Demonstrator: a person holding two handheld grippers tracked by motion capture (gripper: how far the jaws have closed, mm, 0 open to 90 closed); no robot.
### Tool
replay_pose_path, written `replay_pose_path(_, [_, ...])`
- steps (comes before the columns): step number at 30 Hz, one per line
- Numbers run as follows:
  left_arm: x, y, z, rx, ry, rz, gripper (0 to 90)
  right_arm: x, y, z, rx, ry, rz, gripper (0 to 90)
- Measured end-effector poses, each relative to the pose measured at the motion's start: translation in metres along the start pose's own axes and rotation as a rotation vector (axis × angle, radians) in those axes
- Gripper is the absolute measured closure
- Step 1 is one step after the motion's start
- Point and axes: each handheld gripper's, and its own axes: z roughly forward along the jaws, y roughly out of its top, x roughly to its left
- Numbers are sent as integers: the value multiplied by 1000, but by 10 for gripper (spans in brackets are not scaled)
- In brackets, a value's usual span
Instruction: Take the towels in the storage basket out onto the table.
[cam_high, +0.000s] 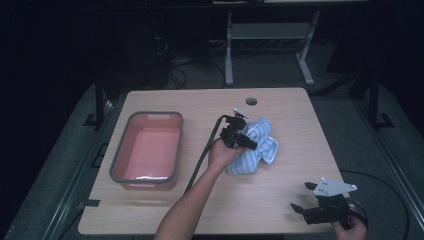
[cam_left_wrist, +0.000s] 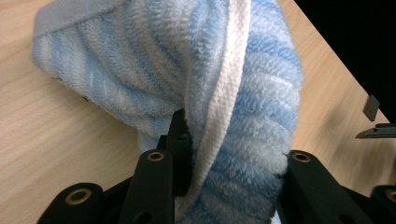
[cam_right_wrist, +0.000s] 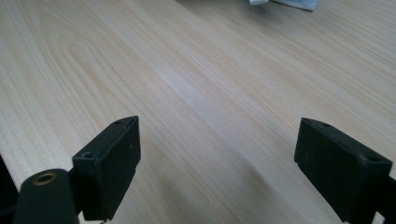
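Reaching in from the near edge of the wooden table (cam_high: 210, 200), the person's left forearm carries the left gripper (cam_high: 239, 138) to a crumpled blue-and-white striped towel (cam_high: 257, 146) that lies right of the table's middle. In the left gripper view the towel (cam_left_wrist: 187, 84) bulges up between the two black jaws, which press into its folds from either side, with a white hem running down between them; the jaws are clamped on the terry cloth. The towel rests bunched on the tabletop, partly rising above the gripper. To its left, well apart, stands a pink tub with a grey rim (cam_high: 146, 148), open side up, near the table's left edge. The right gripper (cam_high: 306, 200) is held low over the near right corner of the table, well apart from the towel, with its grey three-cornered plate on top. In the right gripper view its jaws stand wide apart over bare wood (cam_right_wrist: 201, 107), with nothing between them, and an edge of the towel (cam_right_wrist: 285, 3) shows at the top.
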Motion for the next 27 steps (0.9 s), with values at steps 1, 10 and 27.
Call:
replay_pose_path(1, [0,-1,1,3,2,-2,660,0,0,0,3,3,-1,138])
replay_pose_path(10, [2,-6,16,22,22,-17,635,0,0,0,4,2,-2,138])
replay_pose_path(27, [4,-11,24,38,12,-39,517,2,2,0,-3,9,-10,138])
